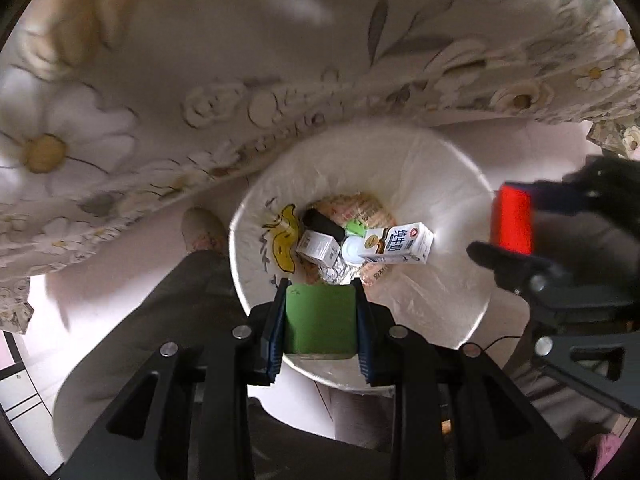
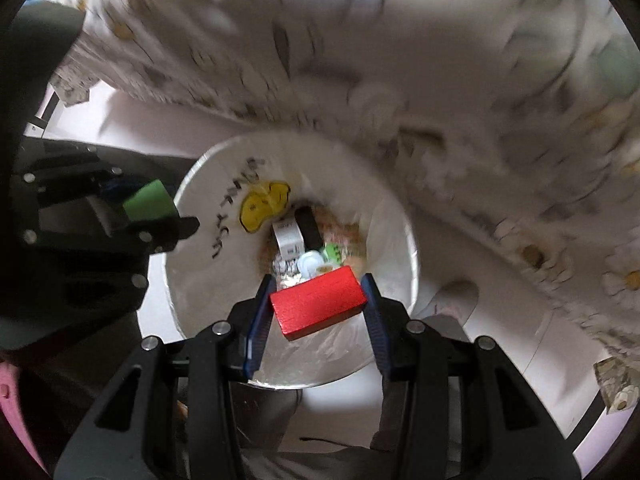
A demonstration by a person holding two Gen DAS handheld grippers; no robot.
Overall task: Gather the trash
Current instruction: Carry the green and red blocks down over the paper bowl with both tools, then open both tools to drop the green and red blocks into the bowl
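Note:
Both grippers point straight down over a white lined trash bin on the floor. My left gripper is shut on a green block, held above the bin's near rim. My right gripper is shut on a red block that sits tilted between the blue pads, also over the bin. From the left wrist view the red block shows at the right; from the right wrist view the green block shows at the left. In the bin lie a milk carton, a small white box, a black item and wrappers.
A table draped in a floral cloth overhangs the bin's far side. A person's grey-trousered leg and shoe stand left of the bin. The bin wall bears a yellow duck drawing. Pale floor surrounds the bin.

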